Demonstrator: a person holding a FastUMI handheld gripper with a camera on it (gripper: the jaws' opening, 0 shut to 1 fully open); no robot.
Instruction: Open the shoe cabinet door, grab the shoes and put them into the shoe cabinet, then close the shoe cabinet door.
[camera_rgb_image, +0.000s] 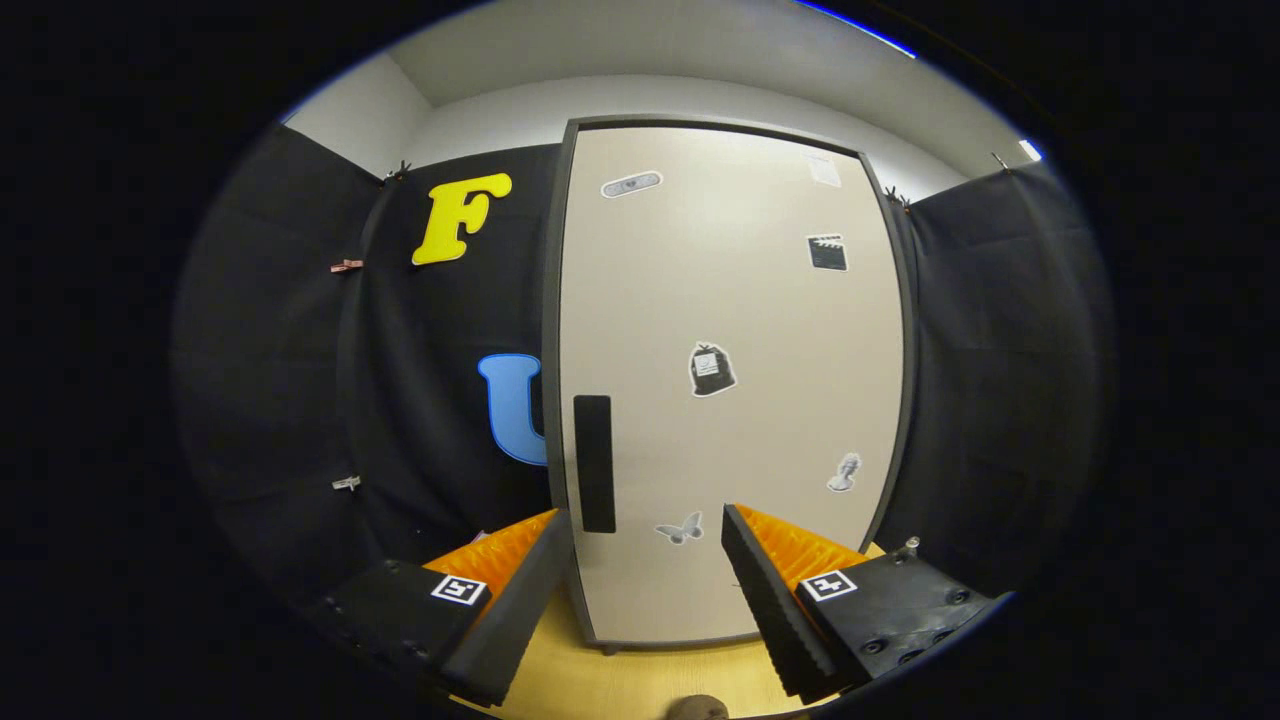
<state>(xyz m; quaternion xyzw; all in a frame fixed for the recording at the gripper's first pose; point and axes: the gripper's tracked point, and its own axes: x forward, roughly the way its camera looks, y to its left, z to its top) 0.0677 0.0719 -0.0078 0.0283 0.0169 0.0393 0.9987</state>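
Gripper (640, 530) fingers spread apart, nothing between them. Shoe cabinet (730, 380) stands straight ahead, beyond the fingertips, door (760, 330) shut. Dark handle (593, 463) runs vertical on the door's left edge, just beyond and slightly inside the left fingertip. Judgement: door-opening step not started; next move needs a slight shift left so the fingers straddle the upright handle across its narrow width

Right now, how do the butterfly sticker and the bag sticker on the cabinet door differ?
The butterfly sticker is pale grey and sits low on the door, just beyond the open claw; the bag sticker is black, bigger and higher, mid-door. The butterfly lies nearer the handle. Both are flat on the shut door.
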